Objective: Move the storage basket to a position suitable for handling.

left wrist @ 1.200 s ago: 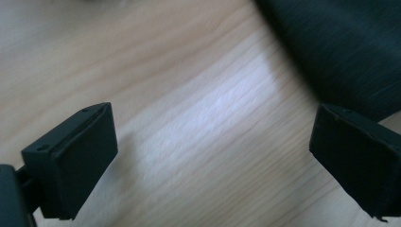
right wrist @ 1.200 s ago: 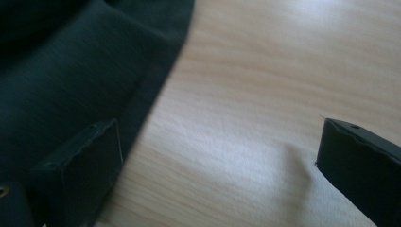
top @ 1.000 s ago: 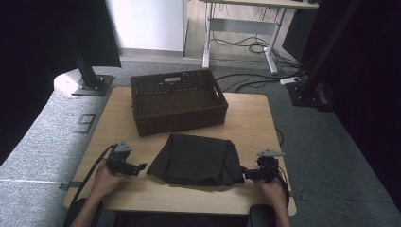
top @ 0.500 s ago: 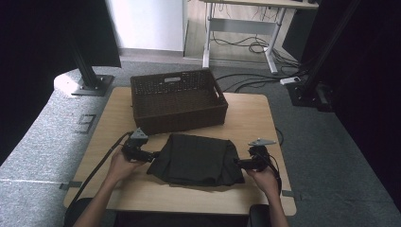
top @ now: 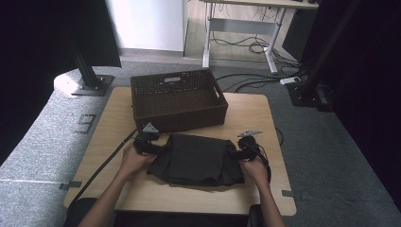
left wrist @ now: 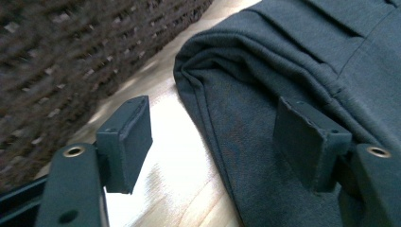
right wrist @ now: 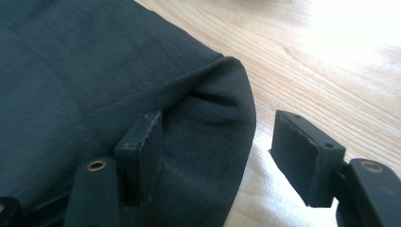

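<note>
A: Light wooden bench (top: 246,113), rounded corners. What's on it?
B: Dark woven basket (top: 177,99) at the far edge, folded dark cloth (top: 196,158) flat just in front of it, probably a garment; blurred up close. Rest is bare wood.

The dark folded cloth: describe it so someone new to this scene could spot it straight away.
Start at the light wooden table and find the dark brown woven basket at its far side. Just nearer the person lies the dark grey folded cloth, flat on the wood, with the left claw and right claw at its two ends. It is soft and low, unlike the rigid, walled basket.
</note>
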{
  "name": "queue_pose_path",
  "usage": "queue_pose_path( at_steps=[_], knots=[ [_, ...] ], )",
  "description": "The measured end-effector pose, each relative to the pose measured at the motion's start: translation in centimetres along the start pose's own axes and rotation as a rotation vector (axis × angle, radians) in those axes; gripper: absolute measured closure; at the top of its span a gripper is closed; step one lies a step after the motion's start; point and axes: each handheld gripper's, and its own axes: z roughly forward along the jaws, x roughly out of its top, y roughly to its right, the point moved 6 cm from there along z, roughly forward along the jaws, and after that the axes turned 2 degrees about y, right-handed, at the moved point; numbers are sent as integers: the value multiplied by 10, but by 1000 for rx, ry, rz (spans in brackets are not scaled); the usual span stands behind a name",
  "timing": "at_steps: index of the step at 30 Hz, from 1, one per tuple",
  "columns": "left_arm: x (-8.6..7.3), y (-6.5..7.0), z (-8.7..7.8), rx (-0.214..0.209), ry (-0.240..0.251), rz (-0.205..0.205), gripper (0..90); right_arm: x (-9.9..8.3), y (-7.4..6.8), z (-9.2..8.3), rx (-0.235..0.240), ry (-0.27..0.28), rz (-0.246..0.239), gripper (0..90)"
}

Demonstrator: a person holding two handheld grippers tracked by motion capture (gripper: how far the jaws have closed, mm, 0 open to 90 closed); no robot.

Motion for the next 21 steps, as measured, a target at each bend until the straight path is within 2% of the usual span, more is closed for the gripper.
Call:
queue_pose_path(
  at_steps=[3,6,11,14,17,21],
  knots=[
    [-4,-1,7,3,-17,11,342,-3,3,9,-16,-21,-2,366],
    [-7,0,13,-10,-23,17,441,-5,4,16,-13,-19,0,416],
    [-12,4,19,-35,-29,29,658,-6,2,18,2,-18,-9,541],
    [-13,7,18,-29,-32,60,734,-7,0,17,16,-22,-25,644],
    [-15,11,14,-21,-47,93,775,-8,-6,16,37,-25,-33,727],
    [-21,17,7,-23,-64,109,780,-13,-14,12,58,-31,-45,743]
  ],
)
